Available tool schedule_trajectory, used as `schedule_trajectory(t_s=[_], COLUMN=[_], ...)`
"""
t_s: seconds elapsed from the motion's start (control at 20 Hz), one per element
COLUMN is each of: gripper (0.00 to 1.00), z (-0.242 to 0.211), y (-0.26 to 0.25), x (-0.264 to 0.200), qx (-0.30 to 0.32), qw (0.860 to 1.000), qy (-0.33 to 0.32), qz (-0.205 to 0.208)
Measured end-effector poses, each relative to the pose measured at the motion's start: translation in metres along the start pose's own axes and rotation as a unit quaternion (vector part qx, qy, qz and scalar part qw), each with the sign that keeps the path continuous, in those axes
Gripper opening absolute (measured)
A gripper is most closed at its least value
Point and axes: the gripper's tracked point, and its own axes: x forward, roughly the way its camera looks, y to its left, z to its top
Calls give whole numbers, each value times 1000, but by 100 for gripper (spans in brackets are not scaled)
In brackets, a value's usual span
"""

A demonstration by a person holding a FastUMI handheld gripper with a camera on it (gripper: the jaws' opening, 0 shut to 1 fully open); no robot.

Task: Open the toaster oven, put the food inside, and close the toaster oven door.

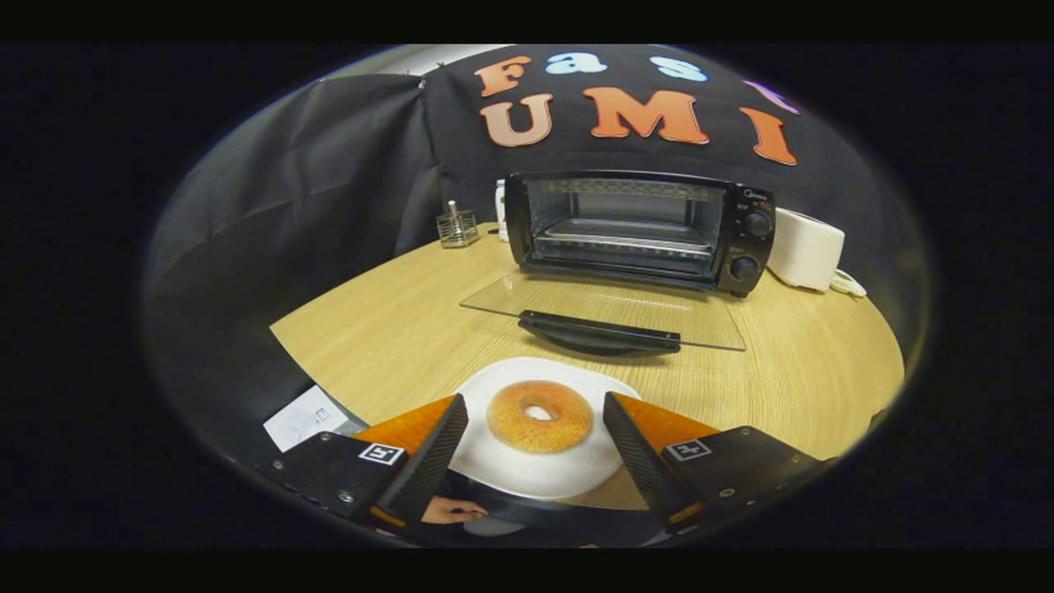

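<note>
A golden doughnut (539, 416) lies on a white plate (527, 473) near the front edge of the wooden table. My gripper (535, 408) is open, one finger on each side of the doughnut, neither pressing on it. Beyond the plate stands the black toaster oven (638, 231) with its glass door (605, 313) folded down flat onto the table, the door's dark handle (599, 331) facing me. The oven's wire rack (626, 235) inside is bare. Two knobs (751, 245) sit on its right panel.
A small wire holder (458, 227) stands left of the oven, with a white container (500, 211) behind it. A white appliance (805, 249) with a cord sits to the oven's right. A paper sheet (305, 417) lies off the table's left edge. A hand (451, 511) shows below the fingers.
</note>
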Motion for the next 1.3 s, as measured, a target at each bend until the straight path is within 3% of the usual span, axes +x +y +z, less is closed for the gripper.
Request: schedule_trajectory(t_s=[0.2,0.35,0.5,0.7,0.95,1.3], gripper=[98,87,77,70,70,70], z=[-14,-14,-6,40,101,161], y=[-3,-3,-1,10,-5,-21], x=[9,14,9,4,8,44], qx=[-5,-17,23,119,283,427], qw=[1000,999,999,991,950,885], qy=[18,16,-1,-60,-130,-174], qz=[-25,-43,-37,1,29,66])
